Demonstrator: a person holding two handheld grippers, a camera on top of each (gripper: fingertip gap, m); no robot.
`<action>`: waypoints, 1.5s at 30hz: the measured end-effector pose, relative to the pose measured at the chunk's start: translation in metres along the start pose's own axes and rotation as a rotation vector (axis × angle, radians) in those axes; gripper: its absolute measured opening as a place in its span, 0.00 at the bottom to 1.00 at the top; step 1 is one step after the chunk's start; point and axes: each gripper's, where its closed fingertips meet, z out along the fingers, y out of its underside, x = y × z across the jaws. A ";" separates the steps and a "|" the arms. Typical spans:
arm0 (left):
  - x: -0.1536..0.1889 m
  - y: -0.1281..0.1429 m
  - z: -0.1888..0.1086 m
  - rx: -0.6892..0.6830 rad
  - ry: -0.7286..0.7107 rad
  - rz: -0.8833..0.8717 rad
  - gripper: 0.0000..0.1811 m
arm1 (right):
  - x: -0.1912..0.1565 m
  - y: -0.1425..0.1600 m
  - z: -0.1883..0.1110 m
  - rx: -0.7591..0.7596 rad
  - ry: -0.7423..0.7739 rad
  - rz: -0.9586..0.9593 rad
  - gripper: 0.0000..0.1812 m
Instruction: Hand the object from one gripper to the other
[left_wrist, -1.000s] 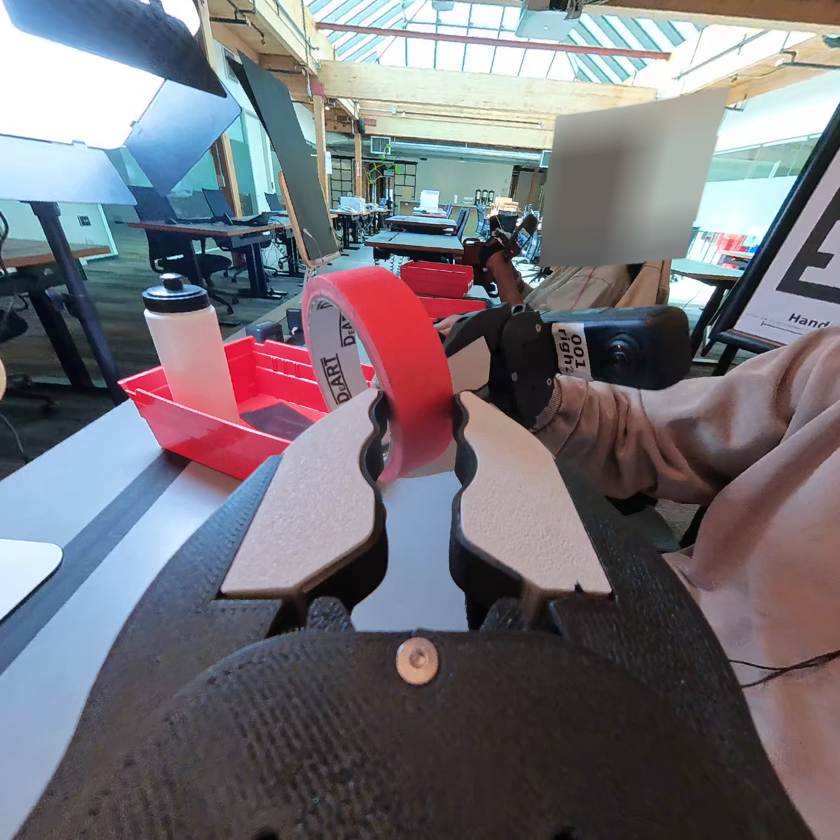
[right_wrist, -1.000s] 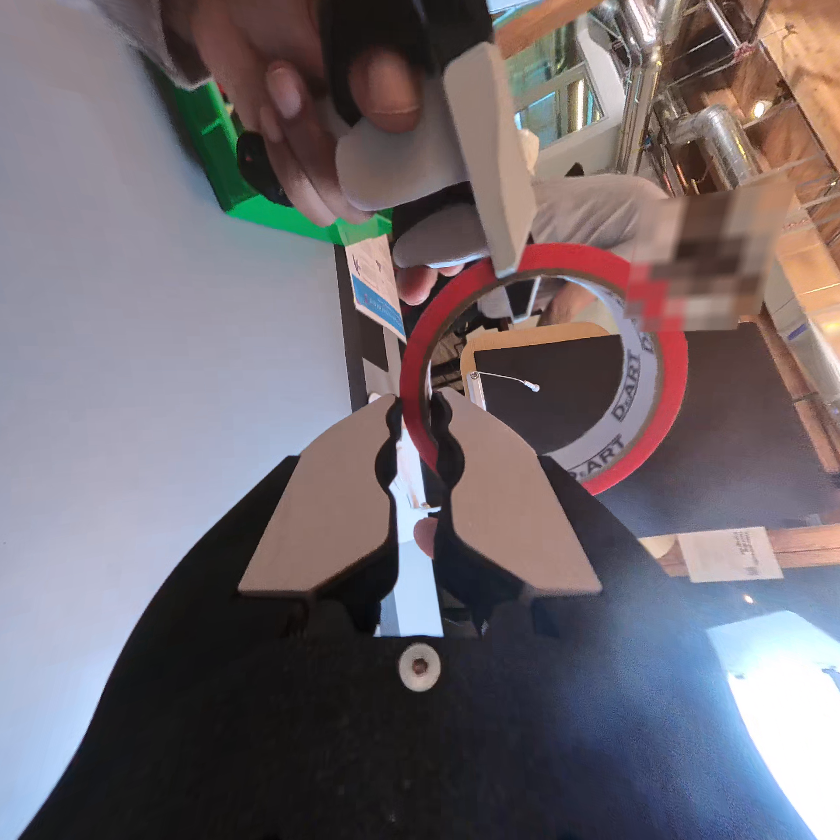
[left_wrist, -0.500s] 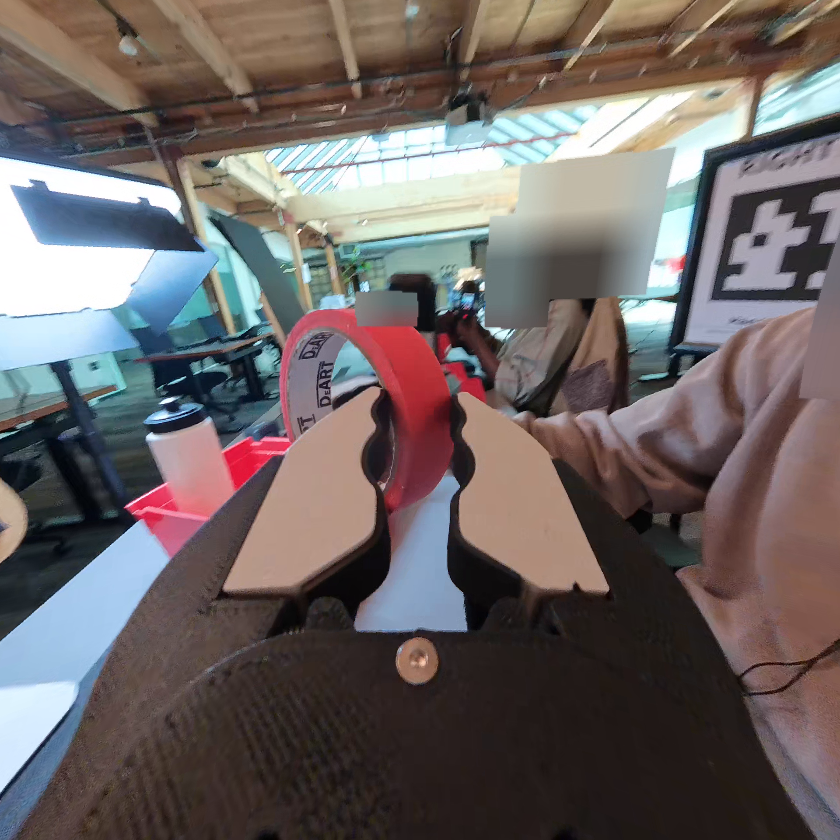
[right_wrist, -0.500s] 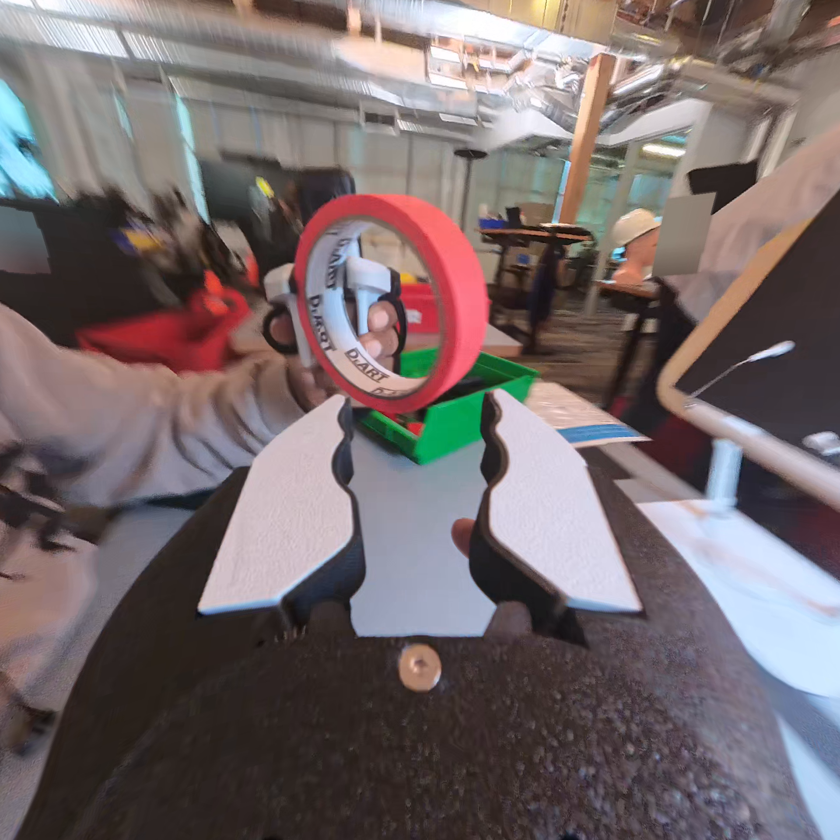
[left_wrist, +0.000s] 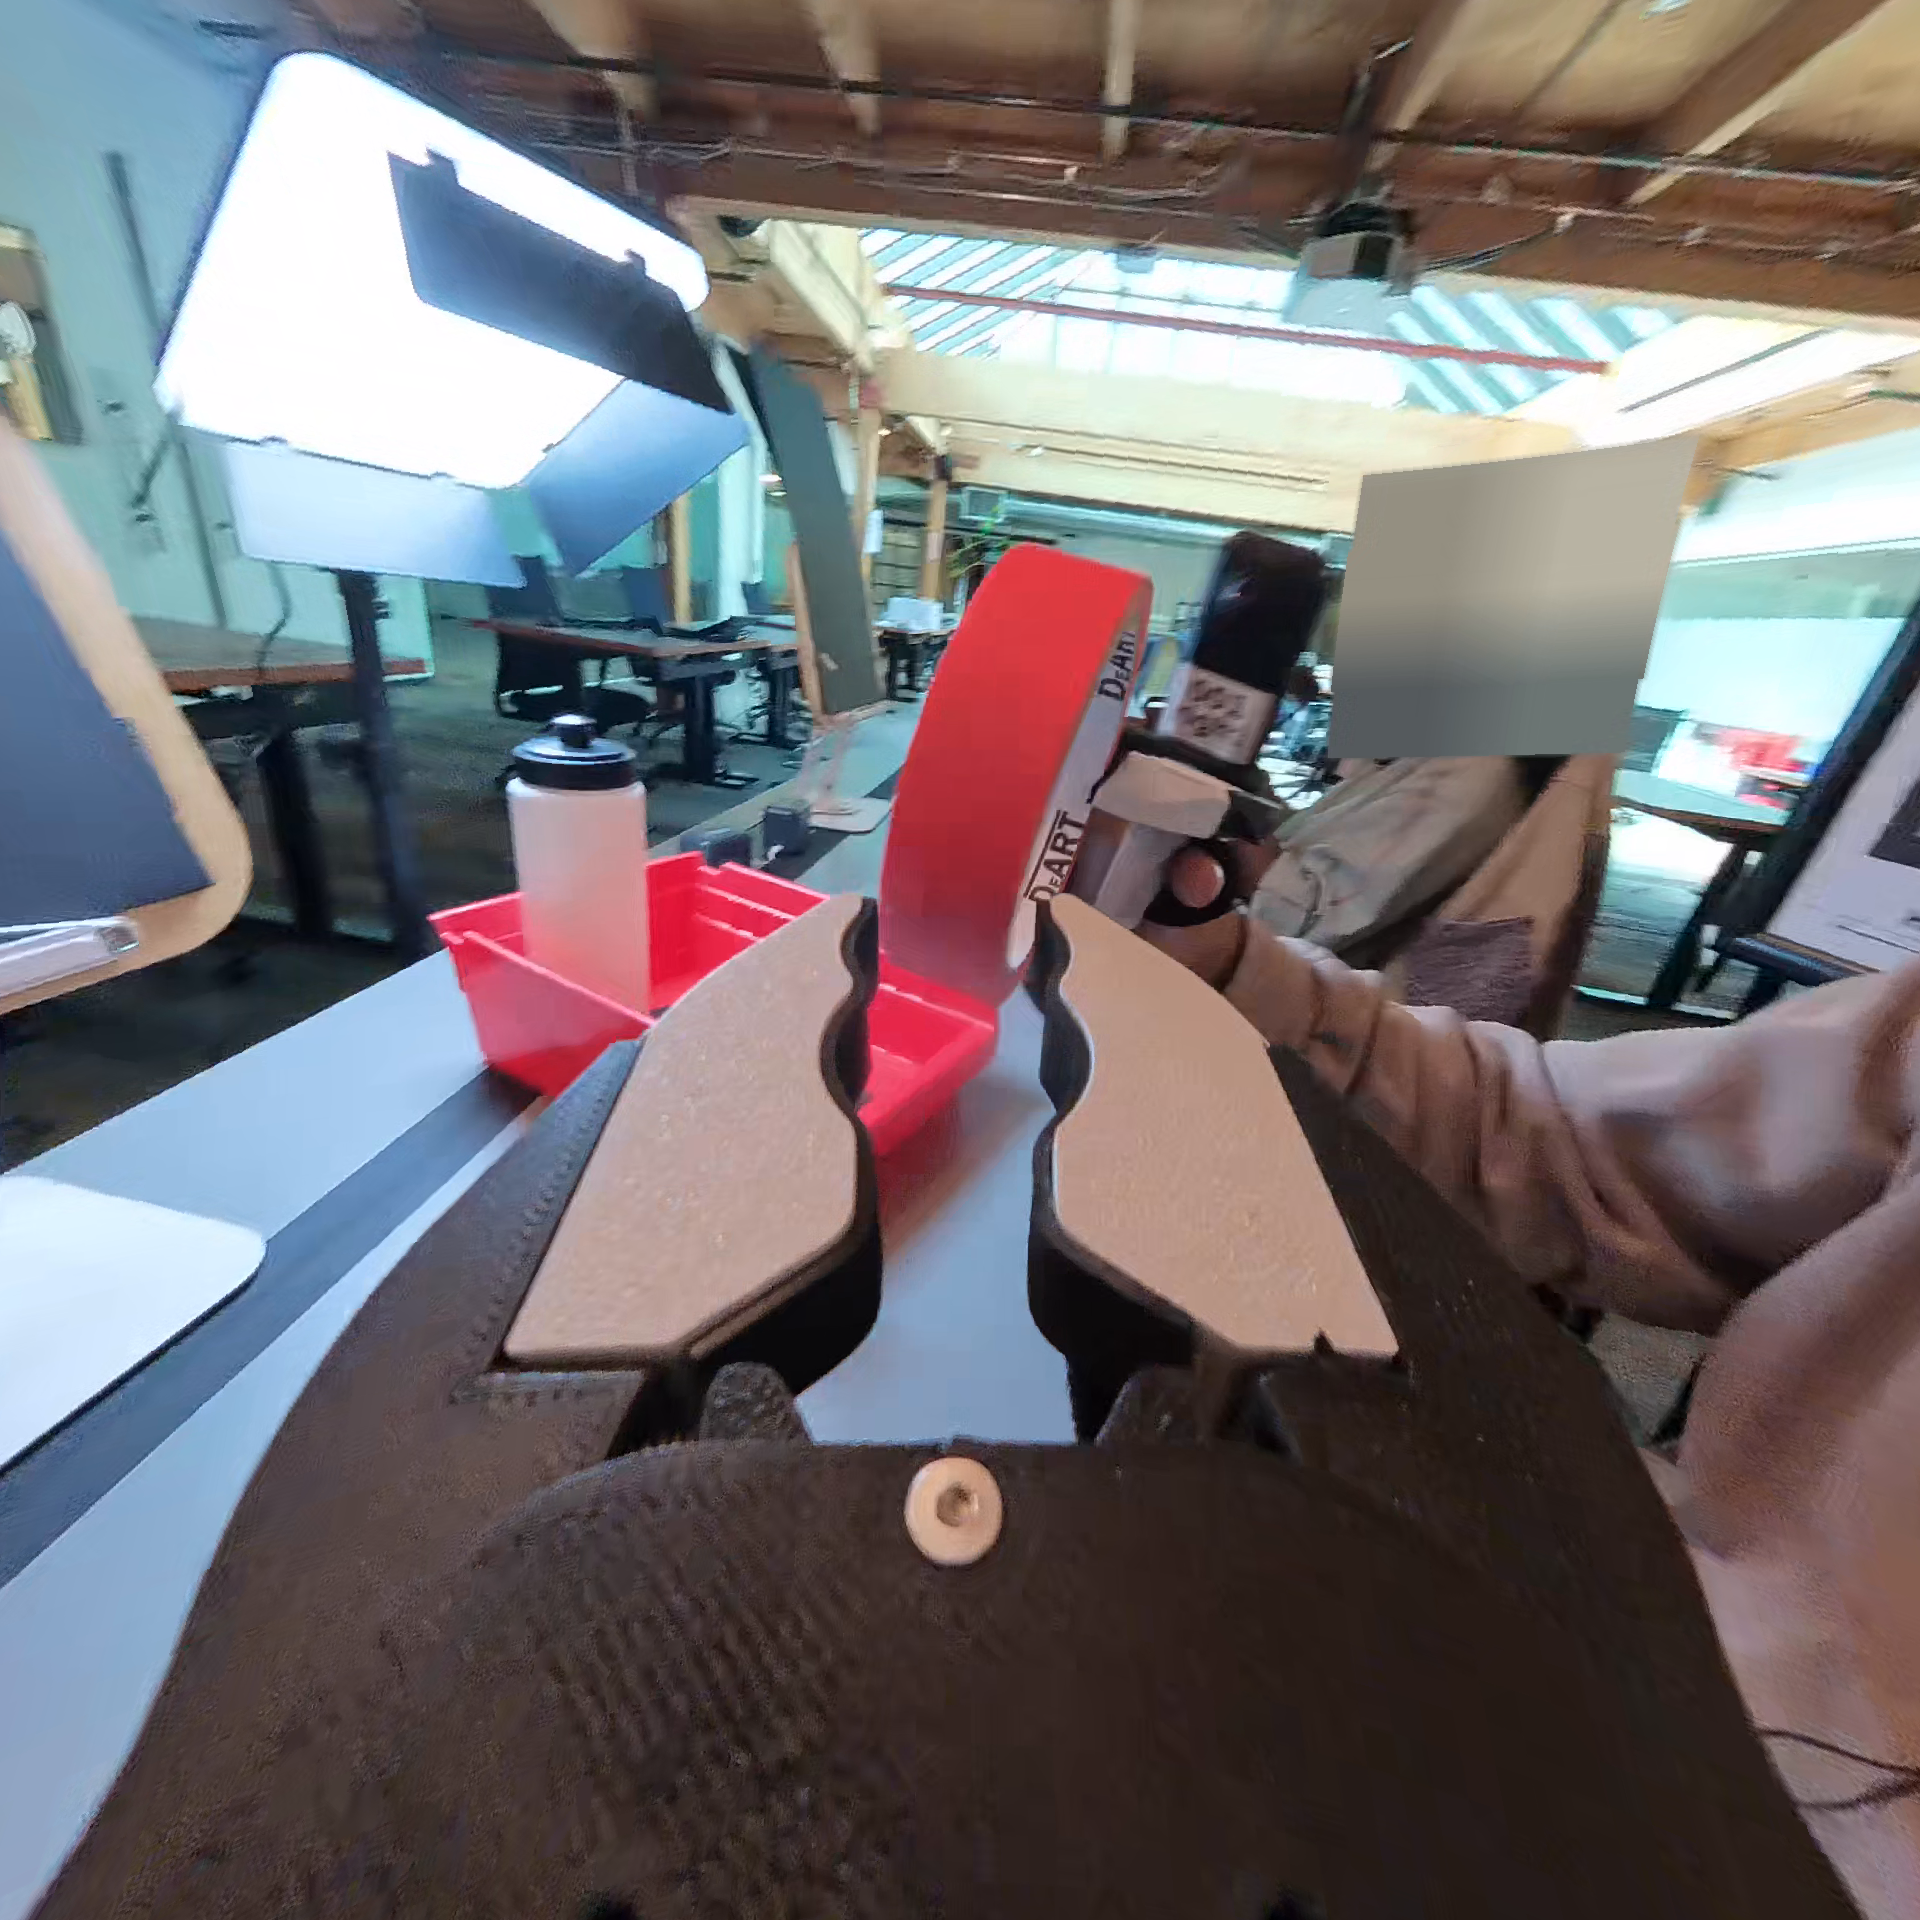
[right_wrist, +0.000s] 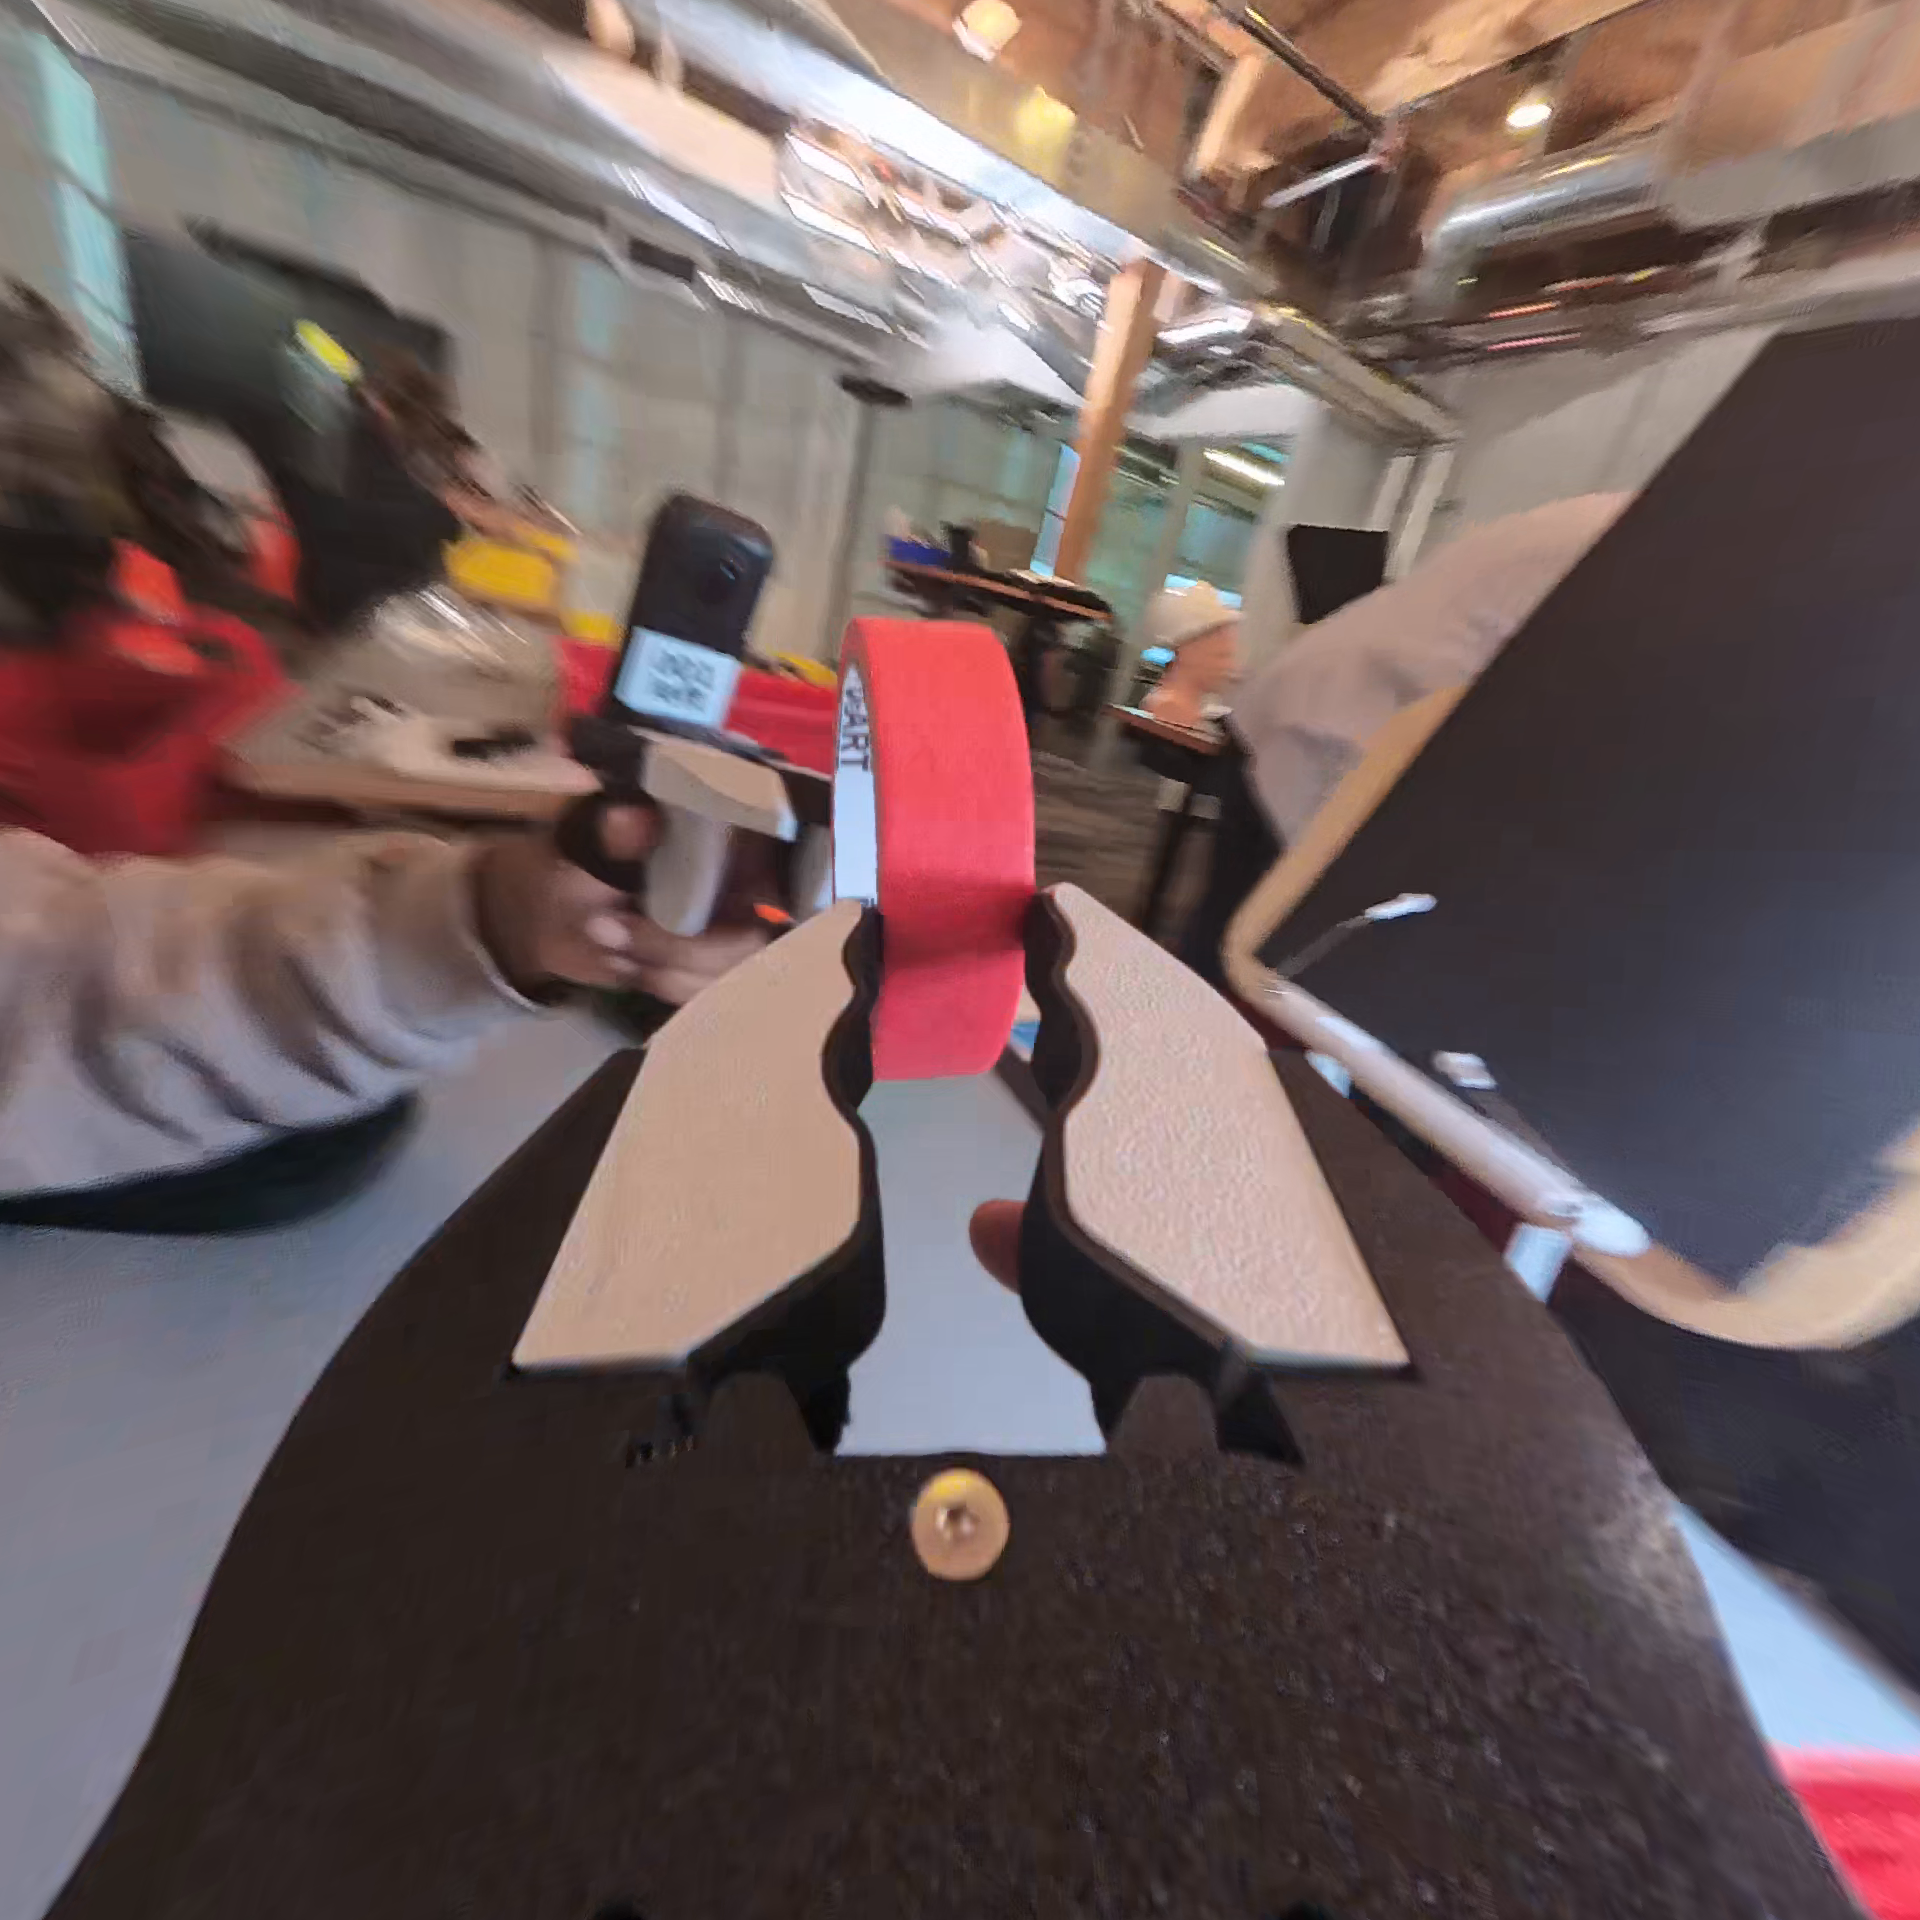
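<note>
A red tape roll (left_wrist: 987, 769) stands on edge in the air between both grippers. My left gripper (left_wrist: 951, 914) is shut across the roll's lower rim. My right gripper (right_wrist: 951, 914) is shut across the rim of the same tape roll (right_wrist: 945, 831), with both tips touching it. The right gripper also shows behind the roll in the left wrist view (left_wrist: 1153, 821), held by a hand. The left gripper shows at the left of the right wrist view (right_wrist: 717, 800), reaching to the roll's white inner side.
A red tray (left_wrist: 582, 997) with a white bottle (left_wrist: 577, 862) stands on the grey table (left_wrist: 260, 1122) at the left. A dark board with a wooden edge (right_wrist: 1610, 831) stands close on the right. A beige sleeve (left_wrist: 1558, 1143) crosses from the right. There is about 8 cm between the tips of the two grippers.
My right gripper swung round to the roll and closed from wide open onto its rim. My left gripper kept its hold and turned, so the roll's outer red face now points left.
</note>
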 end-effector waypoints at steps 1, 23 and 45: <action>-0.002 -0.001 -0.001 0.004 -0.011 -0.025 0.17 | 0.006 0.001 0.000 -0.049 0.080 -0.118 0.15; -0.049 0.057 0.011 0.010 -0.019 -0.586 0.18 | -0.033 0.093 0.046 -0.254 0.290 -1.340 0.19; 0.000 0.008 -0.008 -0.089 0.054 0.079 0.20 | -0.014 0.029 0.013 -0.156 0.043 -0.399 0.16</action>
